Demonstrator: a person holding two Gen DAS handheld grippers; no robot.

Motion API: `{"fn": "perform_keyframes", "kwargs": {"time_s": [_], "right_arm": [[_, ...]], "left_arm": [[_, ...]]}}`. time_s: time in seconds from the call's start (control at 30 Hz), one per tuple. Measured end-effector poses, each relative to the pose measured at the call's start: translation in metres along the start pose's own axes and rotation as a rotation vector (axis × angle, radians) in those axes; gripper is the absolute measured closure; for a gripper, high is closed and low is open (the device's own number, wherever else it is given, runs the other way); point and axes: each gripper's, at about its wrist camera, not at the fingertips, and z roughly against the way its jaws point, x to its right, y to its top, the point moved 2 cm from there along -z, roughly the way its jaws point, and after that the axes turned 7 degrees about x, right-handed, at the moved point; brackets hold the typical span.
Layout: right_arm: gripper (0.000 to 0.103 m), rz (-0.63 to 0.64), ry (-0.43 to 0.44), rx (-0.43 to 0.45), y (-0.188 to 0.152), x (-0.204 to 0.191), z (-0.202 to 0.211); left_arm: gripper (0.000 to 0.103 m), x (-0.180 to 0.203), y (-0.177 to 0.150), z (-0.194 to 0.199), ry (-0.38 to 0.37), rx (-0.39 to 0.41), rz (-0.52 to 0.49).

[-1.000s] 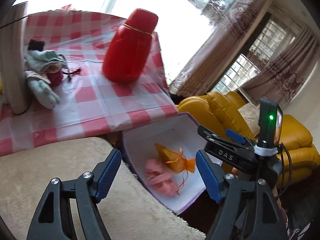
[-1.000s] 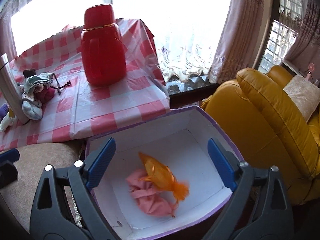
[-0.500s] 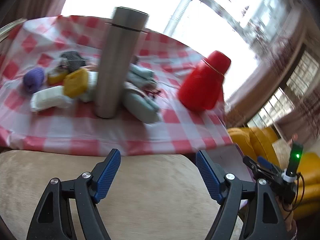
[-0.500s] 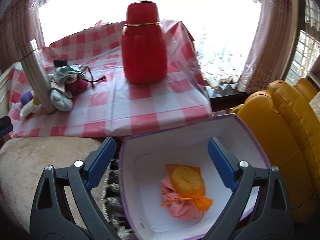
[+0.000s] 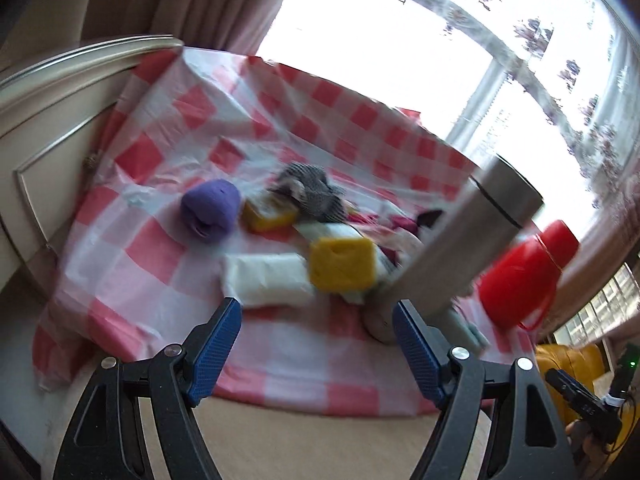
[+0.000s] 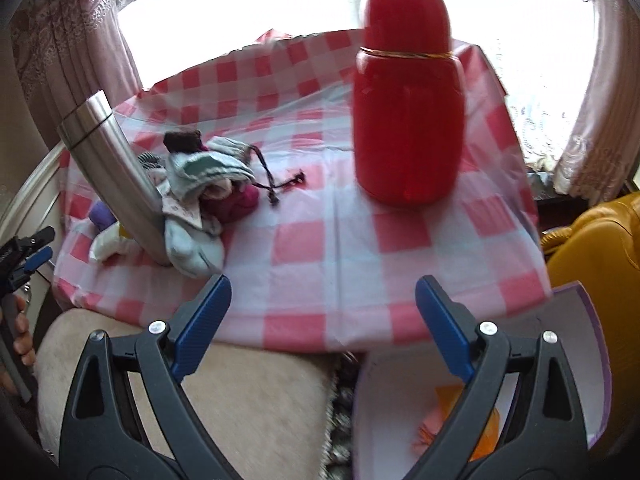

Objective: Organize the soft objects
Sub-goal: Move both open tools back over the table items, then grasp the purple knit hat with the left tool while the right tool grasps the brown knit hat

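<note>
Left gripper [image 5: 316, 344]: jaws stood open and empty, aimed at the pile on the table [image 5: 160, 256].
Right gripper [image 6: 323, 326]: jaws stood open and empty, over the table edge and the box [image 6: 596, 360].
Soft things: purple roll [image 5: 210, 210], yellow sponge [image 5: 342, 266], white pack [image 5: 266, 286] and socks [image 6: 196, 200] lay crowded beside the steel flask [image 5: 448, 258].
Box: an orange pouch [image 6: 486, 424] showed inside.
Handling: all looked light and squashy; the sponge probably suits a pinch across its flat sides, clear of the flask.
Risk: knocking the flask or red jug [image 6: 408, 100].
</note>
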Motion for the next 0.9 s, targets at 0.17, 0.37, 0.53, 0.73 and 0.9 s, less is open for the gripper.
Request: {"fn": "perform_keyframes", "kwargs": {"time_s": [0.17,0.37,0.53,0.73,0.9], "right_arm": [[0.009,0.032,0.073,0.009,0.037,-0.027,-0.031],[0.009,-0.009,0.199,-0.015,0.074,-0.049,-0.074],[0.009,-0.047,0.329,-0.057,0.099,-0.067,-0.108],[0.009,-0.083,0.435,-0.136,0.120,-0.089,-0.147],[0.009,-0.077,0.484,-0.212,0.131,-0.110,-0.171]], "left_arm": [[0.025,-0.023,0.025,-0.026,0.074,0.016,0.016],[0.025,-0.051,0.050,-0.067,0.166,0.012,0.001],[0.024,-0.068,0.060,-0.094,0.226,-0.011,0.000],[0.024,-0.083,0.063,-0.125,0.280,-0.050,-0.021],[0.024,-0.088,0.058,-0.145,0.298,-0.089,-0.049]]}}
